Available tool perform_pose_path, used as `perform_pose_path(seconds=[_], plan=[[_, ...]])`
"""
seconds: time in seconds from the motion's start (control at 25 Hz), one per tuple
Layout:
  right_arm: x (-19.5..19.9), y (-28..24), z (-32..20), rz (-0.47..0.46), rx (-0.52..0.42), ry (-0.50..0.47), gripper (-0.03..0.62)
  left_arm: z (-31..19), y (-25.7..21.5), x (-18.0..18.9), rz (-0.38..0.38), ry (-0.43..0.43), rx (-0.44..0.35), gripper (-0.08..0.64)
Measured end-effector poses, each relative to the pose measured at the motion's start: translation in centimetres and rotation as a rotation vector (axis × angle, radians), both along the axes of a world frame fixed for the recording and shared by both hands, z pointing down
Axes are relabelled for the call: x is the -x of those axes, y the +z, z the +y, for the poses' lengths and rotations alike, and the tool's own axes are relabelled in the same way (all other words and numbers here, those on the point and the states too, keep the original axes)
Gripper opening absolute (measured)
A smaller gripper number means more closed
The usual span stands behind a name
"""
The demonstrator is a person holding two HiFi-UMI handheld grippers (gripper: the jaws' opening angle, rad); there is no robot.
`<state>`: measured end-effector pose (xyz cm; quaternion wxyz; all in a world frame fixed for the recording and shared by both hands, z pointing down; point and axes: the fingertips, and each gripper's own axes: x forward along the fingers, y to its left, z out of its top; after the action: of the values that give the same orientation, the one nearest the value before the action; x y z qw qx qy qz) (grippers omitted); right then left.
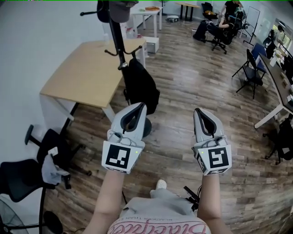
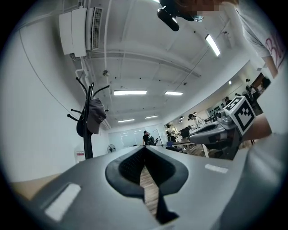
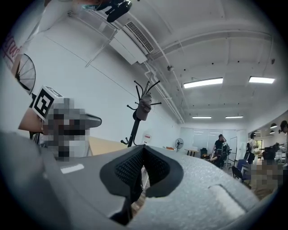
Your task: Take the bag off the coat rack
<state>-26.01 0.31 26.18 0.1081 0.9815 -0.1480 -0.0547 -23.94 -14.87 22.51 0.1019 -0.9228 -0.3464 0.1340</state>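
Observation:
A black bag (image 1: 140,87) hangs low on the black coat rack (image 1: 118,43), its strap over a lower hook, its bottom near the rack's base. A grey cap (image 1: 122,9) sits on the rack's top. My left gripper (image 1: 141,106) is shut and empty, its tips just in front of the bag's lower edge. The right gripper (image 1: 198,111) is shut and empty too, off to the bag's right over the floor. In the left gripper view the coat rack (image 2: 87,134) and cap (image 2: 96,115) stand left of my shut jaws; the bag is hidden there. The right gripper view shows the coat rack (image 3: 135,123) ahead.
A light wooden table (image 1: 87,73) stands left of the rack by the white wall. Black office chairs (image 1: 27,176) are at the lower left. More chairs (image 1: 251,68), desks (image 1: 280,87) and seated people (image 1: 226,20) fill the far right. Wooden floor (image 1: 197,77) lies ahead.

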Motion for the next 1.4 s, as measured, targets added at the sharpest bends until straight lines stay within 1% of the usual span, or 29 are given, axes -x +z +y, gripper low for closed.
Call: perform_pose_path(seconds=[0.12, 0.28, 0.44, 0.64, 0.76, 0.84, 0.96, 1.04, 1.4], plan=[[-1.5, 0.0, 1.2, -0.002, 0.0, -0.021, 0.005, 1.2, 0.1, -1.4, -0.003, -0.02, 0.009, 0.0], [-2.8, 0.2, 3.2, 0.003, -0.028, -0.017, 0.005, 3.0, 0.6, -2.4, -0.003, -0.028, -0.007, 0.0], [-4.4, 0.7, 4.2, -0.007, -0.018, -0.003, 0.005, 3.6, 1.1, -4.0, -0.029, -0.033, -0.004, 0.0], [-6.7, 1.7, 4.5, -0.029, -0.015, -0.011, 0.005, 4.1, 1.9, -7.2, -0.075, -0.054, -0.007, 0.002], [-8.0, 2.1, 5.1, -0.036, -0.013, -0.008, 0.005, 5.1, 1.8, -9.0, -0.052, -0.039, -0.001, 0.003], [-9.4, 2.3, 5.7, -0.038, -0.01, -0.004, 0.005, 5.5, 1.7, -10.8, -0.052, -0.043, 0.005, 0.005], [-12.0, 2.6, 7.1, -0.048, -0.004, -0.001, 0.005, 6.1, 2.0, -13.9, -0.08, -0.058, 0.018, 0.006], [-13.9, 2.7, 8.2, -0.056, -0.001, -0.004, 0.005, 6.8, 2.2, -15.9, -0.086, -0.063, 0.022, 0.006], [-23.9, 3.1, 12.0, -0.078, -0.009, -0.022, 0.005, 9.5, 3.5, -25.6, -0.099, -0.083, 0.015, 0.007]])
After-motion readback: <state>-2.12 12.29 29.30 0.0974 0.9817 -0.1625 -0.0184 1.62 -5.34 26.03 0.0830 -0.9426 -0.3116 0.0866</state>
